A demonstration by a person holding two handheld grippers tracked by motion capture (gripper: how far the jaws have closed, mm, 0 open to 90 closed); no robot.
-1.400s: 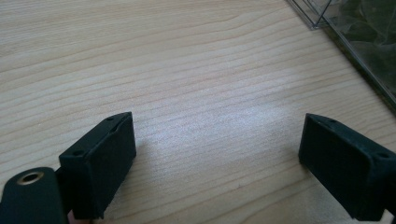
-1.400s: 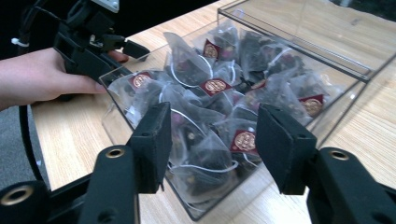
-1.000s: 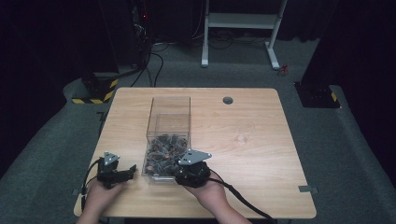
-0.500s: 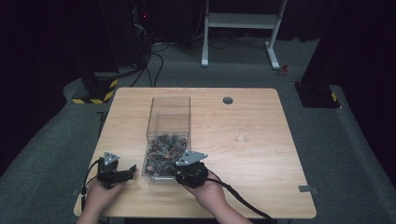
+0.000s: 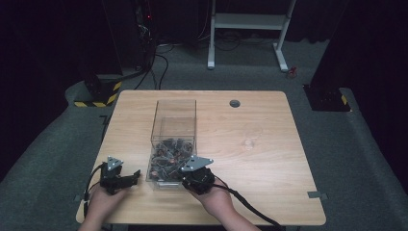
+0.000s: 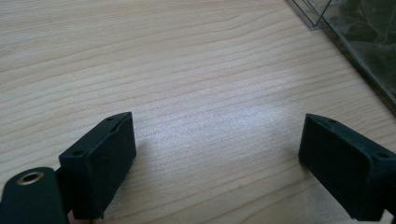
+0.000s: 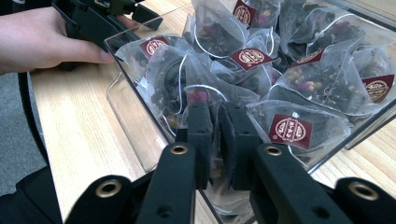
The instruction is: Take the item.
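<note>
**Clear plastic bin of tea bags, right gripper pinching one**

Clear plastic forms the tall bin [image 5: 174, 139] that stands on the wooden table [image 5: 260, 159], towards its near left part, with a heap of mesh tea bags [image 7: 299, 70] lying in its near end. Each bag holds dark leaves and carries a small red tag.

The right gripper [image 7: 218, 126] reaches over the bin's near wall into the heap. Its jaws have just been closing and now stand almost together, with the thin mesh of a tea bag [image 7: 205, 100] caught between the pads. In the high view the right gripper [image 5: 195, 175] sits at the bin's near right corner, the hand behind it.

The left gripper [image 6: 217, 154] rests low over bare table just left of the bin, whose clear wall [image 6: 355, 42] shows at the upper right of its own view. Its jaws stand wide apart with nothing between them. In the high view the left gripper [image 5: 118, 178] lies near the table's front edge.
</note>
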